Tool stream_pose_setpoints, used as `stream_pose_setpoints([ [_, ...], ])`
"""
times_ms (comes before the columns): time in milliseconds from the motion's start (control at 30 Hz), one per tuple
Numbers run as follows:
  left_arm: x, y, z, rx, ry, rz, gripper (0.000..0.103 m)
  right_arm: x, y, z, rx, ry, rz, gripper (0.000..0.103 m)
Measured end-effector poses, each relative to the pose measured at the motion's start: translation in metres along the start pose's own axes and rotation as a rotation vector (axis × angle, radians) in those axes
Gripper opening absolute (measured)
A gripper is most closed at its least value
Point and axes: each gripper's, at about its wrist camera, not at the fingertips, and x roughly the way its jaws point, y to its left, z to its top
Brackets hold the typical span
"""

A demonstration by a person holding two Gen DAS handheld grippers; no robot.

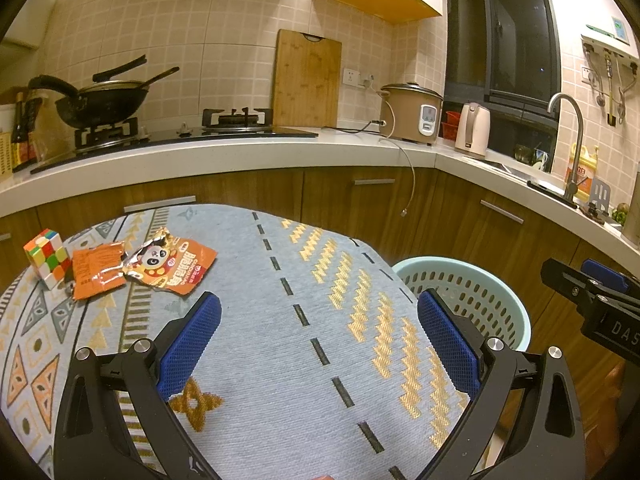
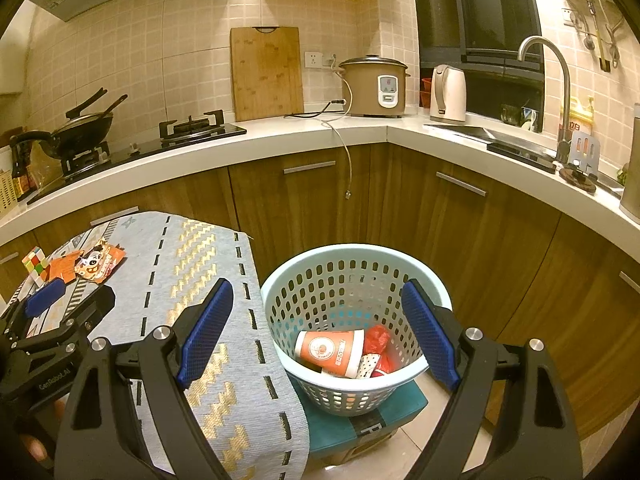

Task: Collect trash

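Two torn orange snack wrappers lie at the far left of the cloth-covered table: a panda-print one [image 1: 170, 266] and a plain one [image 1: 98, 274]. They also show small in the right wrist view [image 2: 100, 265]. My left gripper [image 1: 318, 312] is open and empty over the cloth, near side of the wrappers. My right gripper [image 2: 318, 300] is open and empty above the pale green basket [image 2: 280, 308], which holds an orange paper cup [image 2: 330, 350] and red trash [image 2: 378, 340]. The basket rim [image 1: 516, 312] shows right of the table in the left view.
A Rubik's cube [image 1: 45, 256] sits left of the wrappers. The basket stands on a teal box [image 2: 360, 424] on the floor. Behind runs a kitchen counter with a wok [image 1: 96, 104], rice cooker [image 1: 412, 114], kettle [image 1: 474, 130] and sink tap [image 2: 560, 80].
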Motion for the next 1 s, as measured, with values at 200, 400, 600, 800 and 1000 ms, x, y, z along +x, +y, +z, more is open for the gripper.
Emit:
stream_pose_setpoints([
  [200, 0.0003, 0.0002, -0.0007, 0.002, 0.001, 0.0, 0.095, 0.0006, 0.0013, -0.0002, -0.007, -0.001, 0.001, 0.082],
  [400, 0.0014, 0.0017, -0.0025, -0.001, 0.005, 0.0, 0.095, 0.0021, 0.0017, -0.0004, -0.007, 0.003, 0.002, 0.082],
  [600, 0.0009, 0.0014, -0.003, 0.001, 0.006, 0.0, 0.095, 0.0027, 0.0011, -0.001, -0.008, 0.006, 0.003, 0.082],
  [800, 0.003, 0.0036, -0.0031, 0.004, 0.008, 0.004, 0.095, 0.0038, 0.0022, -0.0022, -0.009, 0.01, 0.005, 0.082],
  [1000, 0.0047, 0.007, -0.0022, 0.001, 0.015, 0.006, 0.096, 0.0042, 0.0023, -0.0021, -0.008, 0.011, 0.006, 0.082],
])
